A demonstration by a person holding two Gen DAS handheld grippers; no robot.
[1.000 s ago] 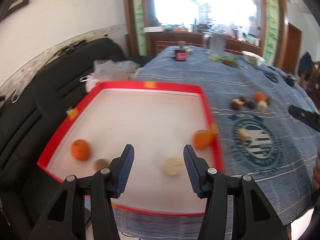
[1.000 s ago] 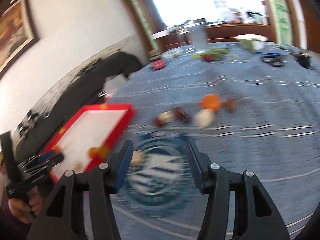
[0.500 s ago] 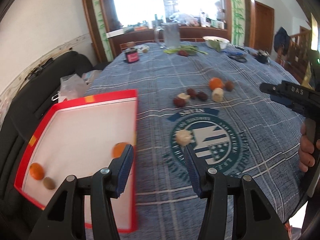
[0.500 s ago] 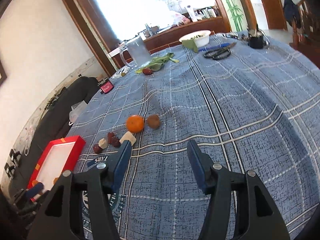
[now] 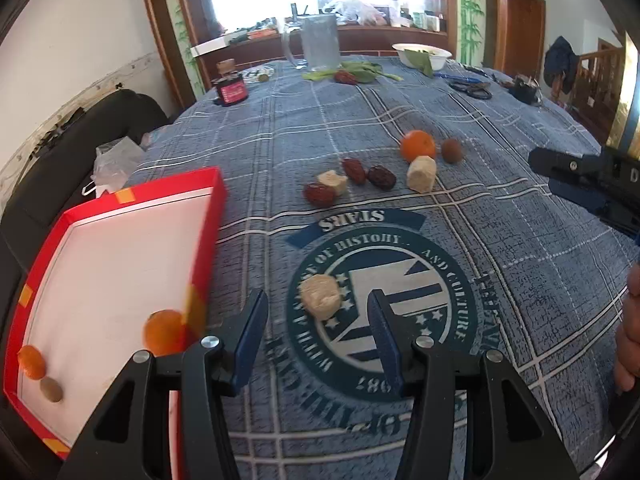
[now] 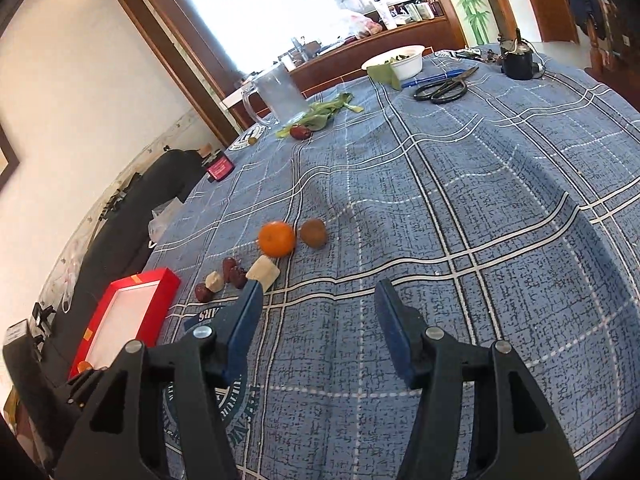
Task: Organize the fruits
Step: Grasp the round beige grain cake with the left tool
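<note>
My left gripper (image 5: pixel 318 326) is open and hangs low over the blue tablecloth's round emblem. A pale peeled fruit chunk (image 5: pixel 320 296) lies between its fingertips, touching neither pad. To the left the red tray (image 5: pixel 168 186) holds two oranges (image 5: pixel 164 332) and a small brown fruit (image 5: pixel 52 390). Farther out lie an orange (image 5: pixel 418 146), a brown fruit (image 5: pixel 452 150), a second pale chunk (image 5: pixel 421 174) and red dates (image 5: pixel 382 178). My right gripper (image 6: pixel 320 312) is open over bare cloth, with that orange (image 6: pixel 277 239), brown fruit (image 6: pixel 313 233) and pale chunk (image 6: pixel 264 272) just beyond its left finger.
At the far end of the table stand a glass pitcher (image 5: pixel 318 42), green leaves (image 5: pixel 360 72), a white bowl (image 6: pixel 396 64), scissors (image 6: pixel 442 88) and a red-labelled jar (image 5: pixel 230 90). A black sofa (image 5: pixel 60 160) with a plastic bag runs along the table's left side.
My left gripper swung right from above the tray to over the emblem, bringing the pale chunk between its fingers. The right view turned away from the tray toward the far table, then held still.
</note>
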